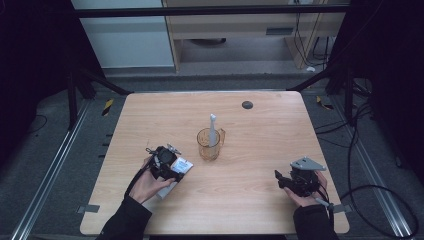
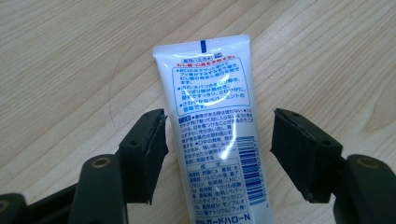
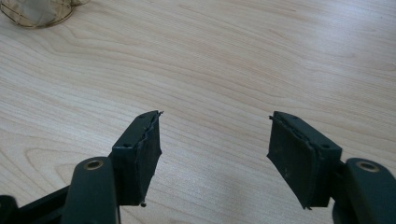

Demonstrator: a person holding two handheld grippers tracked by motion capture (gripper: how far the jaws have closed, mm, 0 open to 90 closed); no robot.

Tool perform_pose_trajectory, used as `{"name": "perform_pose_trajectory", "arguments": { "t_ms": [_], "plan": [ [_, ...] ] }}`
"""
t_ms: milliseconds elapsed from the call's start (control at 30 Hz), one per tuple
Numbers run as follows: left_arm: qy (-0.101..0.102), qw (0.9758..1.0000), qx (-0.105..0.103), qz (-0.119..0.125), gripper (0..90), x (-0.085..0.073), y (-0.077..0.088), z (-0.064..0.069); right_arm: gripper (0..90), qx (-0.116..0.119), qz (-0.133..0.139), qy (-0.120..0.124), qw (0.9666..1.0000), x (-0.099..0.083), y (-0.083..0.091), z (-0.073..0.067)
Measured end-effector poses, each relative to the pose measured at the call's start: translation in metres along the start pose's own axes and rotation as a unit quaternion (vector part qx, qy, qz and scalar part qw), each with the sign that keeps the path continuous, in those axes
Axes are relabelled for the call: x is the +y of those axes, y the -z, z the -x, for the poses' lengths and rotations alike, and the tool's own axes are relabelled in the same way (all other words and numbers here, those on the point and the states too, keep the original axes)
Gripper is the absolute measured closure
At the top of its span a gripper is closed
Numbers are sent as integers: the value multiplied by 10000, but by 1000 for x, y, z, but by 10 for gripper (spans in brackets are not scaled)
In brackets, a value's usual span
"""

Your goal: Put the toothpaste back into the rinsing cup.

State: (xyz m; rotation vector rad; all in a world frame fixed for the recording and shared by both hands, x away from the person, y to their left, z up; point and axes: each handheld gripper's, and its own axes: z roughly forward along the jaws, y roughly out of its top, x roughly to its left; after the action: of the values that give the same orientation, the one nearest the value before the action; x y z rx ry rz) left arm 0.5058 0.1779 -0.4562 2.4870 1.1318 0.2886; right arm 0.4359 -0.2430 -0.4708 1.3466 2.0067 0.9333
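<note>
The wooden surface [image 1: 260, 150] carried everything, and the amber cup [image 1: 209, 145] near its middle served as the landmark: a grey-white brush handle [image 1: 212, 127] stood upright in it. Toward the person and to the left of that cup lay the white toothpaste tube [image 2: 219, 135], flat on the wood, with the left gripper [image 2: 219, 154] poised over it; the right gripper [image 3: 215, 158] rested well to the right of the cup and nearer the person, over bare wood. The left fingers [image 2: 149, 149] stood apart on either side of the tube, with a gap between each pad and the plastic, so nothing was clamped. The right fingers [image 3: 140, 154] were likewise spread wide with nothing between them. The step in hand looked like picking up the tube, and to do it well the left gripper probably needed to settle lower, stay centred across the tube's width and close gently on the flatter body, since a soft tube could buckle or slide out under a hard squeeze. The tube's back panel carried dense blue Japanese print, a red heading line too small to read, a barcode beside the lower text, and along the bottom edge the katakana ガードハローN.
</note>
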Motion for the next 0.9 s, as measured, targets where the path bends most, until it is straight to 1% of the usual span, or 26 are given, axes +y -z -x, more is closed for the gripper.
{"name": "perform_pose_trajectory", "arguments": {
  "t_ms": [100,267,300,333,367,467,533,600,800,900],
  "plan": [
    [39,10000,-10,-6,345,1,-2,-2,343,12,-4,14,10000,0,0,0],
    [31,9999,-13,-147,351,3,-7,-3,342,25,-15,-2,10000,0,-1,0],
    [76,9998,-18,-164,352,3,-9,-3,343,23,-16,-9,10000,0,-1,0],
    [41,9998,-30,-189,351,3,-9,-4,343,19,-26,2,10000,0,-1,0],
    [68,9998,-49,-199,351,3,-10,-4,343,24,-36,-2,10000,0,-1,-1],
    [67,9997,-64,-243,354,4,-12,-4,343,24,-24,10,10000,1,-1,-1],
    [25,9996,-53,-283,354,4,-14,-4,343,16,-23,16,10000,1,-2,-1],
    [50,9994,-55,-341,357,5,-17,-3,343,22,-32,12,10000,1,-2,-1],
    [50,9993,-27,-380,362,6,-20,-3,343,20,-26,3,10000,1,-1,0],
    [86,9992,-23,-384,369,6,-20,-2,343,23,-18,2,10000,1,-1,0]
  ]
}}
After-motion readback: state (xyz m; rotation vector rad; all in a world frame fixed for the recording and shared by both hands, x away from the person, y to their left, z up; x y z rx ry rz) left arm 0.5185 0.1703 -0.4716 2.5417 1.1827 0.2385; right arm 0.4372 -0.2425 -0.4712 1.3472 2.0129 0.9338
